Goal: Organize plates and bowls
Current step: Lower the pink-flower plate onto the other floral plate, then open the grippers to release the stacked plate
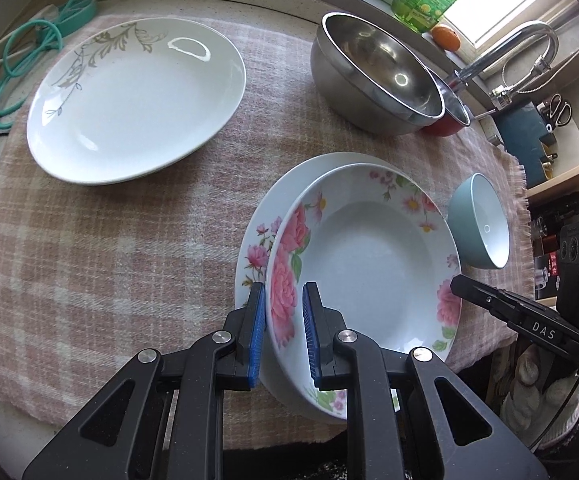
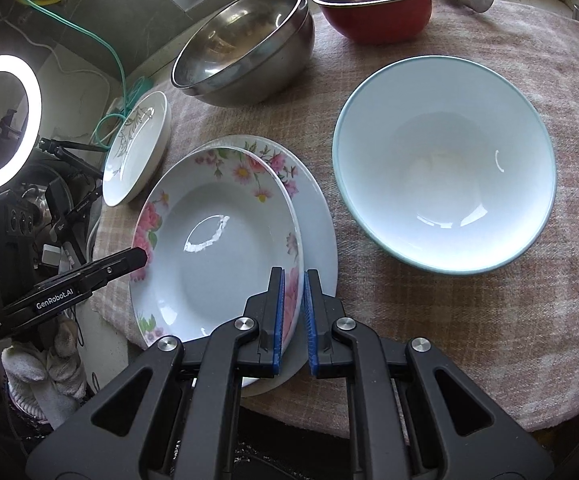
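A deep pink-flowered plate (image 1: 369, 256) sits tilted on a flat flowered plate (image 1: 257, 240) near the cloth's front edge. My left gripper (image 1: 284, 332) straddles its left rim, jaws close around the rim with small gaps. My right gripper (image 2: 293, 316) is shut on the same plate's right rim (image 2: 217, 240). The flat plate (image 2: 317, 216) lies under it. A white plate with a grey leaf pattern (image 1: 137, 100) lies at the far left. A light blue bowl (image 2: 445, 164) stands to the right.
Nested steel bowls (image 1: 377, 76) and a red bowl (image 2: 373, 4) stand at the back by the tap (image 1: 529, 48). A pink checked cloth (image 1: 129, 260) covers the counter. A ring light (image 2: 1, 120) and green cable (image 1: 21, 56) lie left.
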`<state>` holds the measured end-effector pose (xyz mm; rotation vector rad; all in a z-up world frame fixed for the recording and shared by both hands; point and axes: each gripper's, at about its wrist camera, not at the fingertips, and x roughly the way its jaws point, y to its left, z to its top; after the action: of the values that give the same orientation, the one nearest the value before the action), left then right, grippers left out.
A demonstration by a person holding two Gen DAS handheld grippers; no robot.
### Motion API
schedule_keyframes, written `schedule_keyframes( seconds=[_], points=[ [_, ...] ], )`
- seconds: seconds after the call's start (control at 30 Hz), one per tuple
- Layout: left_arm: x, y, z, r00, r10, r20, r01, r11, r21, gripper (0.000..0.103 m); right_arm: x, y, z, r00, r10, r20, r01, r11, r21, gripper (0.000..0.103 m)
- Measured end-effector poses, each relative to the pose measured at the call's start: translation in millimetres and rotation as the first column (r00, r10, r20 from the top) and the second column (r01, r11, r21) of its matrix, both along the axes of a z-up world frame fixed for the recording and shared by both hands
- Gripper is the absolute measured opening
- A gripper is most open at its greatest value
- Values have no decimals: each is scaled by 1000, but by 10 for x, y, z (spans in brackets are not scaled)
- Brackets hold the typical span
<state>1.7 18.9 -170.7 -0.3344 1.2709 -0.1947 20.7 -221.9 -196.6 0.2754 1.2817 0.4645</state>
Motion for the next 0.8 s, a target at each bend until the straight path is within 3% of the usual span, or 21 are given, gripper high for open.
schedule_keyframes(
  seconds=[0.6,0.67,0.8],
  points=[
    [23,-23,3,1000,6,8,-6,1000,-1,16,-3,67,32,999,28,21,-28,999,-41,14],
    [19,-5,12,1000,10,11,-9,1000,-8,18,-11,66,57,999,27,33,-25,999,-45,20],
    [2,48,60,1000,15,24,-15,1000,-12,20,-23,62,179,997,17,80,-13,998,-54,48]
  ],
)
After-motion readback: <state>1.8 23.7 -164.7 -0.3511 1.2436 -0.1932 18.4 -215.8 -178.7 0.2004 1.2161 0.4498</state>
